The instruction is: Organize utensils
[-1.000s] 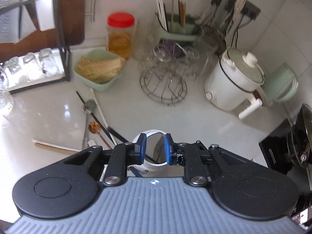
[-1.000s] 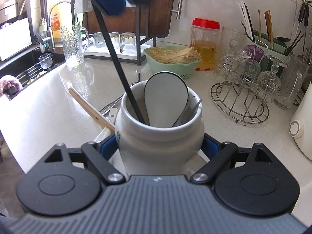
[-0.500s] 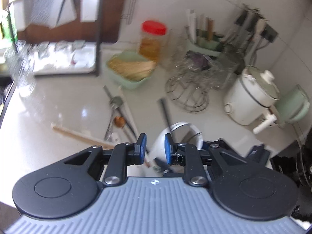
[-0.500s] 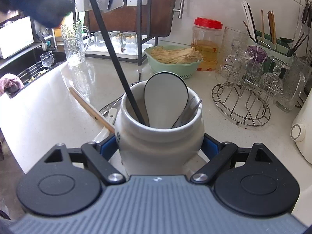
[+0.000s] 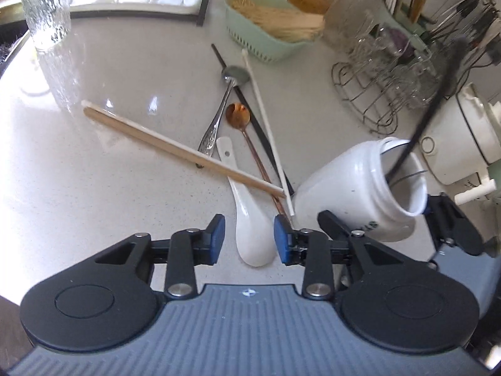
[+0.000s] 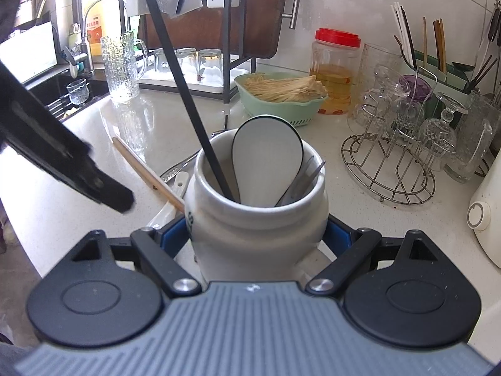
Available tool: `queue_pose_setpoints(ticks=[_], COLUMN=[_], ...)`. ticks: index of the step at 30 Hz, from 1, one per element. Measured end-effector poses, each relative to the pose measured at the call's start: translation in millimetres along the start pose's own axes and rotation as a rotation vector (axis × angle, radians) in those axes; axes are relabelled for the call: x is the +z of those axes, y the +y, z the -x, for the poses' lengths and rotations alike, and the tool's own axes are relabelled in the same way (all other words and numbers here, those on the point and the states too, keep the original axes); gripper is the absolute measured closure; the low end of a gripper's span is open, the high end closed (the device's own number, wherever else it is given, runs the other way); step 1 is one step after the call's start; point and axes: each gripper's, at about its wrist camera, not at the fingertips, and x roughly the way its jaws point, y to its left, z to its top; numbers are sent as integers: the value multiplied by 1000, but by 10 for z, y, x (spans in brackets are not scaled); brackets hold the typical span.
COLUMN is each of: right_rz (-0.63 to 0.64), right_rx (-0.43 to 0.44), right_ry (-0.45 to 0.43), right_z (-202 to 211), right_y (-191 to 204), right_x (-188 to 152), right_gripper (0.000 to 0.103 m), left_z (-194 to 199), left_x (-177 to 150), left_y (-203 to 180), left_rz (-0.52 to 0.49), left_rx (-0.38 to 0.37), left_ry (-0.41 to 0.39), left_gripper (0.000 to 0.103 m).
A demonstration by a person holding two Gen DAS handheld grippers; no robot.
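Note:
My right gripper is shut on a white ceramic jar, its blue pads pressing both sides. In the jar stand a black chopstick, a white spoon and some metal utensils. My left gripper hangs low over the counter with its jaws opening. A white ceramic spoon lies between them, and the pads do not press on it. Beyond it lie a wooden chopstick, a white chopstick, a silver spoon, a copper spoon and a black chopstick.
A green basket of sticks sits behind the utensils. A wire glass rack and a white cooker stand to the right. At the far left are a tall glass mug and the sink.
The left gripper has left the black chopstick standing in the jar, dropped to the counter, and widened its jaws around the white ceramic spoon. The right gripper has kept still on the jar.

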Motion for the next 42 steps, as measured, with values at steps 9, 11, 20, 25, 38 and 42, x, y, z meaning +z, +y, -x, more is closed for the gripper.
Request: queue_pose_setpoints(ticks=[9,11,20,25,38,42], right_rz=[2,4,11,6,1,-3], right_rx=[-4,-1,10,9,6,4], right_ry=[49,50,49,44,33,28], right_z=[-26,-34,-37,-43,-51,-63], right_y=[7,-6,-27,-28,-27,-30], right_x=[76,72,64,65,57,61], right_gripper=[11,11,12,12,12,12], left_z=[-369,-446,-600,-627,-469,-409], left_x=[157,185,153,134,6,7], left_y=[-88,-118,-278,-267,-19,128], left_rz=[-7,-17,-97,-98,-56,-27], left_rx=[15,35,177,186,128,119], left_ry=[15,19,30,48,156,176], left_gripper=[64,64,65,74,75,76])
